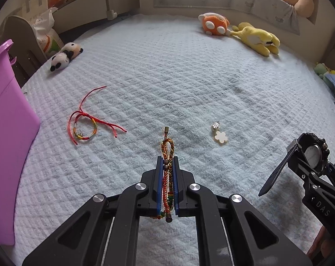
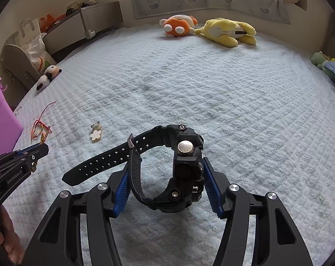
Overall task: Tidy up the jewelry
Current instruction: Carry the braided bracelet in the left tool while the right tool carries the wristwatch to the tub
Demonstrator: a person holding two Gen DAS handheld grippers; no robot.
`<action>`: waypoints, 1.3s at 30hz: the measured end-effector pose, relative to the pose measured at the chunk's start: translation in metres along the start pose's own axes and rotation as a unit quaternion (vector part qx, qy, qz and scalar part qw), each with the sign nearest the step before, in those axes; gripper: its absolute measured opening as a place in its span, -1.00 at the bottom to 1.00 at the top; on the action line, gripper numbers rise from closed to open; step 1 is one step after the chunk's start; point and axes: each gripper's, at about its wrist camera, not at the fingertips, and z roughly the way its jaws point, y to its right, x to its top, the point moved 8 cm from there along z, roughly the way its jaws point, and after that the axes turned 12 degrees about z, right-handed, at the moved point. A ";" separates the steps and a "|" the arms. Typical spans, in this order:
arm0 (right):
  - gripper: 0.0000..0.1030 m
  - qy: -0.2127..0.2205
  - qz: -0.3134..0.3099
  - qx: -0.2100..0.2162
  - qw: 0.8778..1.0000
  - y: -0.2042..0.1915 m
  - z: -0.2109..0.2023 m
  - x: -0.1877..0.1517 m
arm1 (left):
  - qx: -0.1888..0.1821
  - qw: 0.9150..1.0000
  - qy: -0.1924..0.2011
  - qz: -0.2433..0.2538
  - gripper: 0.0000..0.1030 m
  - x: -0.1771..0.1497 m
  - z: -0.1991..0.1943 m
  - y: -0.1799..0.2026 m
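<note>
My left gripper is shut on a braided orange, green and gold bracelet; its loop and clasp stick out past the tips, lifted just above the blanket. My right gripper is shut on a black wristwatch, one pad on the strap and one on the case, with the loose strap end hanging left. The left wrist view shows that watch at the right edge. On the blanket lie a red string bracelet and a cream flower charm.
A purple bin stands at the bed's left edge. Far off on the pale blue blanket lie a panda plush, an orange plush and a yellow plush. A hand holds the left gripper.
</note>
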 end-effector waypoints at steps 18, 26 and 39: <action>0.11 -0.002 -0.035 0.053 0.998 -0.059 -0.178 0.027 | 0.019 0.999 -0.002 -0.040 -0.85 0.014 -0.178 -0.037; 0.11 -0.010 -0.099 0.138 0.985 -0.143 -0.263 0.047 | 0.064 0.992 -0.003 -0.106 -0.85 0.011 -0.278 -0.101; 0.11 -0.048 -0.148 0.243 0.958 -0.330 -0.297 0.040 | 0.136 0.971 -0.017 -0.194 -0.85 -0.027 -0.350 -0.269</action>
